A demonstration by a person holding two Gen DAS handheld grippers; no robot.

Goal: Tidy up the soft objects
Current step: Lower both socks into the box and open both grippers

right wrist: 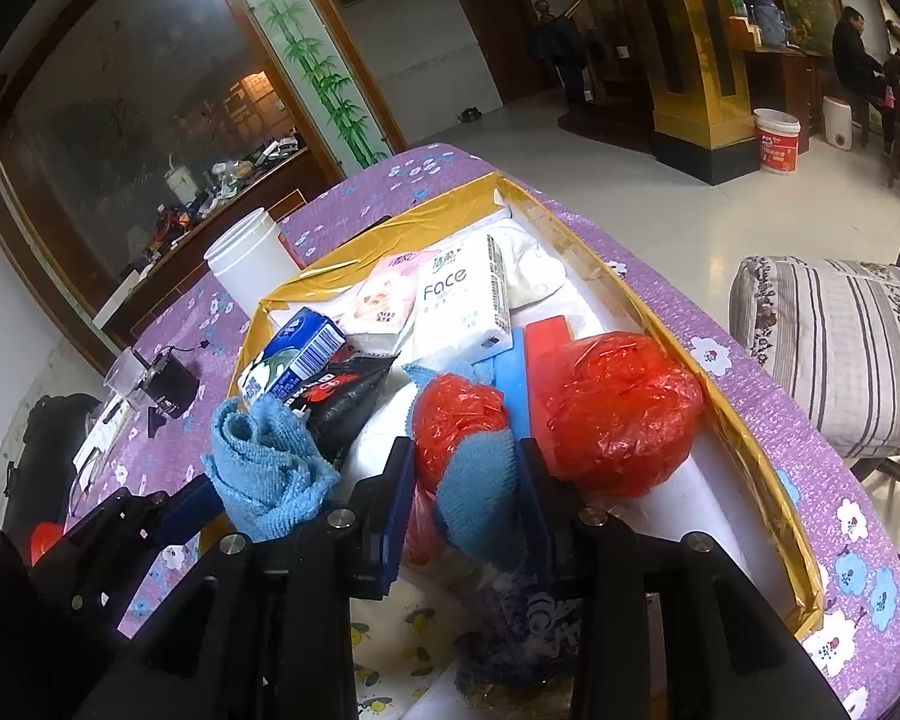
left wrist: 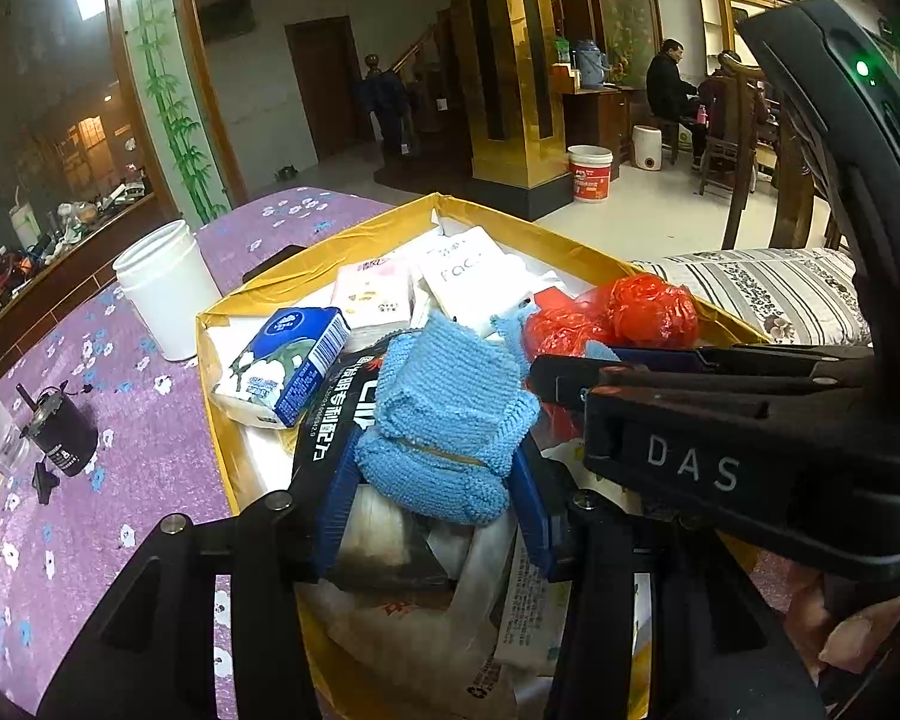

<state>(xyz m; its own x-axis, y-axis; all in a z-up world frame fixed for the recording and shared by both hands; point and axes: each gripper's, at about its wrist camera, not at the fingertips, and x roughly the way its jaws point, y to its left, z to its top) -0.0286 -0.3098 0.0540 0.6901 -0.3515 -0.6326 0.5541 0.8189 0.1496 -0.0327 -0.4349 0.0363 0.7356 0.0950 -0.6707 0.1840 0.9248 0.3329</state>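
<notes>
Left gripper pinches a bunched blue knitted cloth between its blue pads, low over the gold-rimmed box on the purple flowered table; right gripper has another part of that blue cloth between its pads, jaws partly closed, though whether they press it I cannot tell; cloth sits above tissue packs, a black pouch and two red plastic bundles already in the box; white jar stands just beside the box; step looks like placing or folding the cloth into the box; next move likely calls for lowering it onto a free spot and spreading both sets of jaws.
</notes>
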